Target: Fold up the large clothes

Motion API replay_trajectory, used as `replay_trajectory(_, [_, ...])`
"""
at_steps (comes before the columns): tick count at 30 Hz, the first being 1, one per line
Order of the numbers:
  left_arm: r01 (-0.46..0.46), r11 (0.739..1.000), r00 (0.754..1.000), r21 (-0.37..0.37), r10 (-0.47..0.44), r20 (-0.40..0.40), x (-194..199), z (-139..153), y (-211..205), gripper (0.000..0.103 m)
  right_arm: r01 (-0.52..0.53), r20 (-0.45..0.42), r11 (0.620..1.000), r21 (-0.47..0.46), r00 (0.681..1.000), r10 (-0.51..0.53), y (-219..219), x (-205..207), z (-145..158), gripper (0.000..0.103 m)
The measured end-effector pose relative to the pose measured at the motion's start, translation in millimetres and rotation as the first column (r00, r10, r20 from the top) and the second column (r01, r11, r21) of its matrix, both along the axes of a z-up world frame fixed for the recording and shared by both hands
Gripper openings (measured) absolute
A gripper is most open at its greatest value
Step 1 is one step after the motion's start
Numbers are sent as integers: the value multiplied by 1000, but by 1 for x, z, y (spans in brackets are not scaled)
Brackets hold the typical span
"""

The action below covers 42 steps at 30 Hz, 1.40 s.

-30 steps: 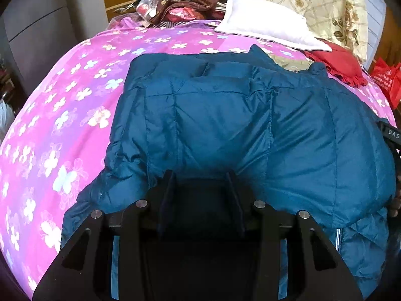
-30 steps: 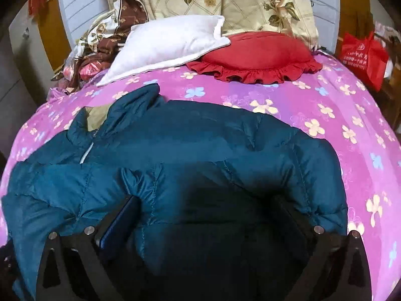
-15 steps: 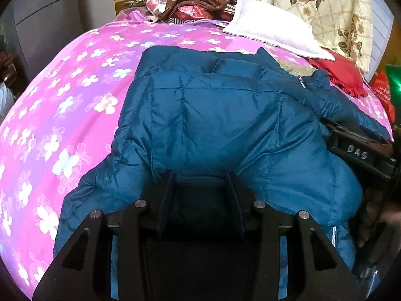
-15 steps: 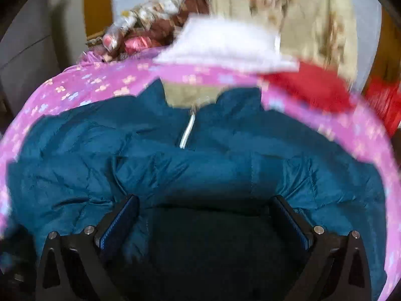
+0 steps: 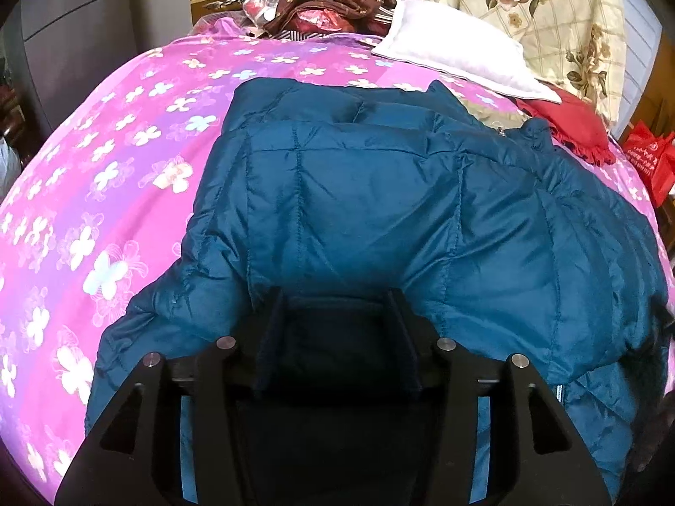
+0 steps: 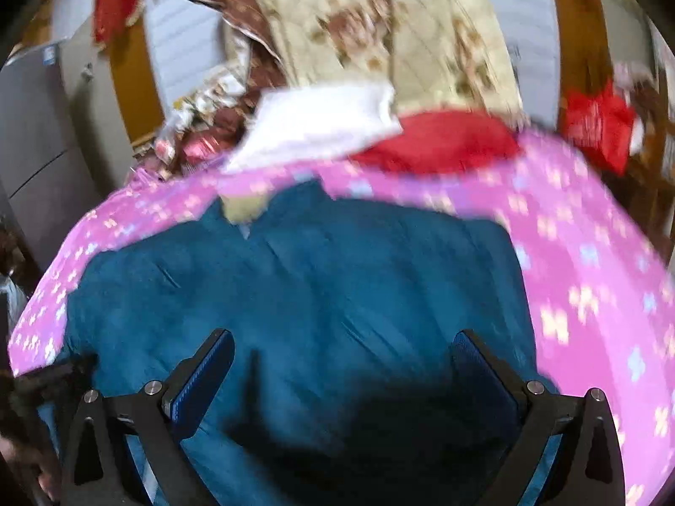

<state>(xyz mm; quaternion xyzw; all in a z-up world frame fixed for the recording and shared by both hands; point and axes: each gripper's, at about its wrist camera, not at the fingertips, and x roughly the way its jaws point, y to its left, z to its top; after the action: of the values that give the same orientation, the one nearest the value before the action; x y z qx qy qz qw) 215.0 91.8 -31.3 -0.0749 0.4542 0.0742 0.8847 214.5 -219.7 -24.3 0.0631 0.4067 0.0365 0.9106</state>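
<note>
Teal quilted jacket (image 5: 379, 211) lay on the pink bed (image 5: 105, 168): puffy, light, slippery. Left gripper (image 5: 337, 316) had just been opening, hem between its pads. Right gripper (image 6: 337, 362) stood open, empty. Best held at seams

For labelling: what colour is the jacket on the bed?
Dark teal blue jacket, clearest in the left wrist view.

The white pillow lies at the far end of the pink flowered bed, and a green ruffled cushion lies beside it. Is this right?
Not quite: the ruffled cushion is red, not green, as the left wrist view shows. The rest holds: the white pillow lies at the far end of the pink flowered bed, with that cushion beside it.
</note>
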Motion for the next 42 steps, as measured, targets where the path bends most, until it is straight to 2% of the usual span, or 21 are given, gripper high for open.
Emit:
replay_trajectory(2, [10,1000,1000,11,-10,3,1,-1,-2,53,-9,-44,996,94,999,13,-15,5,-20,103])
replay_trajectory(4, [14,1000,1000,17,-14,8,1,-2,-4,57,-2,-20,989,146,1000,5,-23,3,-18,103])
replay_trajectory(9, [22,999,1000,23,-23,8,3,-3,-6,63,-14,-30,993,116,999,18,-17,2,-17,103])
replay_trajectory(23, [22,998,999,61,-23,30,1,-3,-11,65,-19,-34,995,102,999,23,-18,4,-19,103])
replay_trajectory(27, [24,1000,999,12,-24,31,1,7,-3,65,-5,-7,997,76,1000,6,-16,-2,-8,103])
replay_trajectory(29, [8,1000,998,-13,-7,64,-3,19,11,65,-7,53,998,65,999,4,-13,-14,9,103])
replay_trajectory(33, [-63,995,992,81,54,112,-31,36,48,69,-19,110,998,53,994,13,-8,-46,34,103])
replay_trajectory(37, [-84,991,995,104,77,70,-71,43,81,69,-26,103,999,31,994,23,-2,-91,48,103])
replay_trajectory(42, [-41,993,998,112,35,50,-137,52,97,69,-60,58,998,-4,996,60,-6,-170,41,103])
